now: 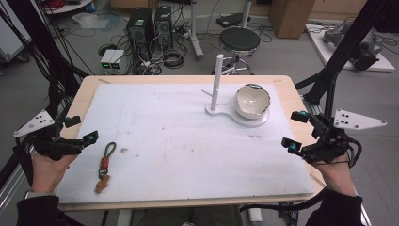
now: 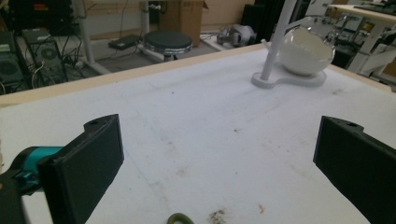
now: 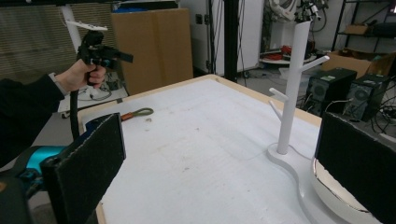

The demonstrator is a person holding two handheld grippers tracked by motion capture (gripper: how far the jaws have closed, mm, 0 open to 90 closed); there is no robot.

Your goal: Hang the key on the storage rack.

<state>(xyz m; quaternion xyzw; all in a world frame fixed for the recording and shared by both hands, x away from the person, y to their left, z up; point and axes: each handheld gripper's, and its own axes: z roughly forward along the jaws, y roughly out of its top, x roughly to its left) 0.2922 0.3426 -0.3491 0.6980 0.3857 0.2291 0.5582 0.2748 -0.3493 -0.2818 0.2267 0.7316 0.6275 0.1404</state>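
A keychain (image 1: 105, 167) with a green cord loop, an orange-red piece and a brown charm lies on the white mat (image 1: 179, 136) near the front left. Its loop (image 2: 180, 218) shows at the bottom of the left gripper view, and it appears as the keychain (image 3: 137, 113) far off in the right gripper view. A white peg stand (image 1: 217, 82) rises at the back right, with a white bowl (image 1: 252, 100) tilted on its base. My left gripper (image 1: 82, 129) is open at the table's left edge, just left of the keychain. My right gripper (image 1: 294, 129) is open at the right edge, holding nothing.
Wooden table edge (image 1: 188, 79) frames the mat. Behind the table stand a black stool (image 1: 239, 40), computer towers (image 1: 141, 28) and a cardboard box (image 1: 291, 16). Black frame struts (image 1: 348, 42) slant down on the right.
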